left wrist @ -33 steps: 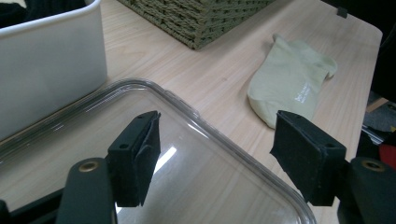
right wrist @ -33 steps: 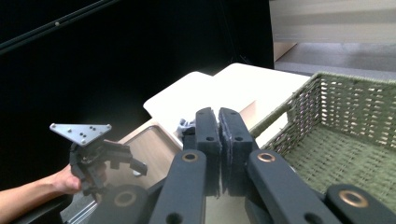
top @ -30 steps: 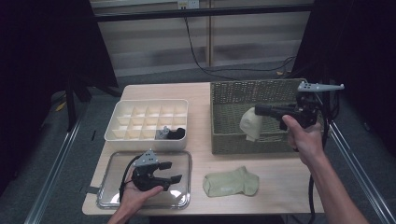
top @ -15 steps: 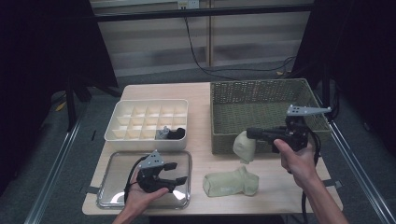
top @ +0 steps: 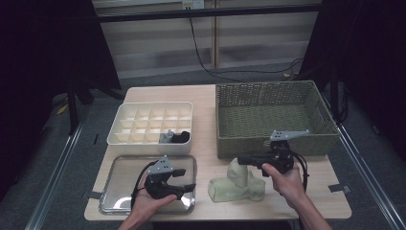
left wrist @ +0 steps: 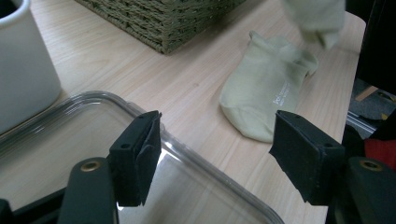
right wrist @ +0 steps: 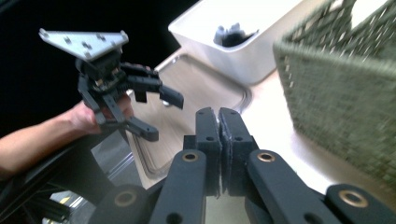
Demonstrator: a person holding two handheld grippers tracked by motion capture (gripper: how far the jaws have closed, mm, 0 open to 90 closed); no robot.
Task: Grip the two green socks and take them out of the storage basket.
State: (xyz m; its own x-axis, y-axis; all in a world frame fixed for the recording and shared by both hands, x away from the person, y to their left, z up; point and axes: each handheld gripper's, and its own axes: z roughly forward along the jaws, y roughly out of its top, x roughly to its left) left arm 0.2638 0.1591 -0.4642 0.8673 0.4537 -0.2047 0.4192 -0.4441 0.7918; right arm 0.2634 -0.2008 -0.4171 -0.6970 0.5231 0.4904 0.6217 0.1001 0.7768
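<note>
A pale green sock (top: 238, 171) is hanging from the right gripper (top: 241, 159), whose jaws are pressing together on its top, its lower end touching a second sock (top: 234, 190) lying flat on the table (top: 210, 96) before the wicker basket (top: 273, 115); the left gripper (top: 184, 179) is hovering over the clear tray (top: 119, 167), jaws apart and holding nothing.

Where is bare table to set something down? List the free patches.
Free: the strip between the white box and the basket; the corner right of the right gripper. Crowded: around the socks; the left gripper hangs over the tray.
</note>
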